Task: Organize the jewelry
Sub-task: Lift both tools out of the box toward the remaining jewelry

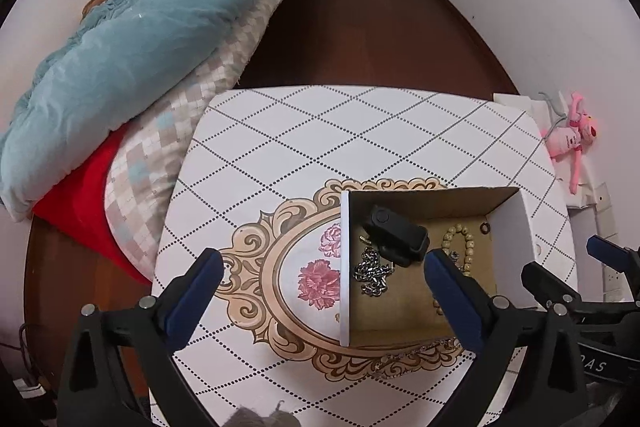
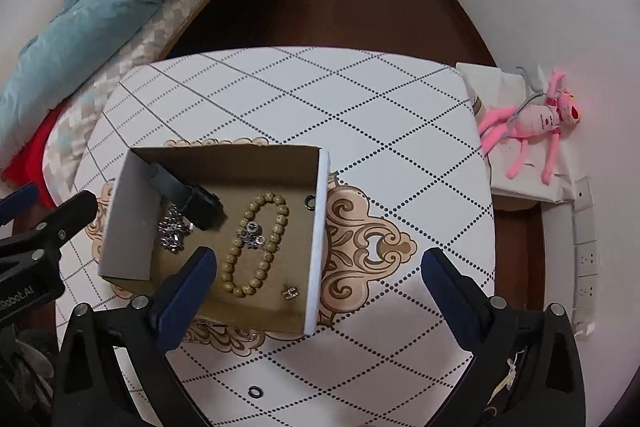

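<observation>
One small dark ring (image 2: 255, 391) is left on the patterned table (image 2: 400, 131); both grippers, left gripper (image 1: 324, 279) and right gripper (image 2: 320, 275), are held spread and empty. It must next be pinched and dropped into the open cardboard box (image 2: 316, 227).

Soft, even indoor light, with no single source visible. Both fisheye views bow straight lines and fade into black corners. The open white-walled cardboard box (image 2: 316, 239) casts only a faint shadow inside. The pink plush toy (image 2: 532, 123) gives off a reddish glow, possibly colour bleed. Focus is sharp centrally.
</observation>
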Motion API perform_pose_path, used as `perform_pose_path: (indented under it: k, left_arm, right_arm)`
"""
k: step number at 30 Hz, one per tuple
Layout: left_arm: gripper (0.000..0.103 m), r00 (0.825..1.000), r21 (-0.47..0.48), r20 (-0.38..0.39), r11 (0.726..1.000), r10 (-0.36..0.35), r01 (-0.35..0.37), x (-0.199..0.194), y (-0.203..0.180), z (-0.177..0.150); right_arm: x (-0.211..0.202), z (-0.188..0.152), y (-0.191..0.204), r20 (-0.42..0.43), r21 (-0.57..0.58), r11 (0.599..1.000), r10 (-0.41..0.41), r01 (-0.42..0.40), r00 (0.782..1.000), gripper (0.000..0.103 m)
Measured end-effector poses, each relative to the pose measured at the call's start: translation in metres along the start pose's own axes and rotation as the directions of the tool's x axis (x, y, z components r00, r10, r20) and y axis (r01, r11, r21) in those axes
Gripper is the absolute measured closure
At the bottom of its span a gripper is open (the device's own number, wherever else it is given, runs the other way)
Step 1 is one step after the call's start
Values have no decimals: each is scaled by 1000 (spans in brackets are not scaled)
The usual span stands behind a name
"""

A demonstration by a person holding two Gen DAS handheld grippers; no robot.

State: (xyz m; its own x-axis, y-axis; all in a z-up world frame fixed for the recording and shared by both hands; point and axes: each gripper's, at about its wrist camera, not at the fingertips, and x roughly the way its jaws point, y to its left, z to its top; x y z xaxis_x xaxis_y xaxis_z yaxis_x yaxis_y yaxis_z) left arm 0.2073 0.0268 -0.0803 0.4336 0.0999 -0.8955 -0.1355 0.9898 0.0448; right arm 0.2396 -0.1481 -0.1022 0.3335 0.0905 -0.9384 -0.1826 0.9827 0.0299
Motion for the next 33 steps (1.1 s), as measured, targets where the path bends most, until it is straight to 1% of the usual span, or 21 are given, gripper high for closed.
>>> perform_pose_path:
  k: [7,10,13,17,18,21,24,25,27,28,30,31,33]
  left_arm:
    - [0,999,6,31,1000,-12,11,-23,2,-10]
    - [0,999,12,41,1000,-1,1,-29,3,-23]
    - [0,999,16,39,1000,21,-22,-32,6,-46]
    - [0,999,12,-21,1000,24,-24,-17,12,-85]
    - [0,998,21,-52,999,35,-34,-7,13,-98]
    - [0,992,35,-109,998,65,-61,15,18,-123]
    - [0,985,27,-157,997,76,-73,32,24,-143]
    - [0,983,21,-167,997,73,-70,34,26,-148]
    - [0,981,15,-180,997,75,-74,38,29,-156]
    - [0,980,14,-184,997,76,-75,40,30,-159]
    - [0,979,10,-191,997,75,-75,43,33,-164]
    - [0,978,11,-194,997,79,-78,44,34,-166]
    - [0,977,13,-196,997,82,-81,45,36,-168]
  right_arm:
    - [-34,-7,4,70,17,1000,12,-13,997,0]
    - [-43,-21,5,80,20,1000,14,-16,997,0]
    - [-43,-45,6,70,28,999,22,-24,997,0]
    - [-28,-82,5,34,42,998,37,-38,999,0]
    - [-21,-92,5,16,46,998,44,-45,999,0]
    - [-1,-119,6,-33,58,997,56,-54,998,0]
    - [13,-136,12,-45,50,997,58,-56,997,2]
    - [16,-140,14,-46,48,997,60,-57,997,4]
    - [21,-150,18,-53,51,996,70,-67,996,17]
    - [24,-153,20,-56,53,996,72,-69,996,20]
    - [27,-158,26,-54,49,995,87,-85,995,33]
    - [28,-159,29,-53,45,995,86,-84,995,36]
    - [32,-161,37,-55,24,996,85,-84,995,49]
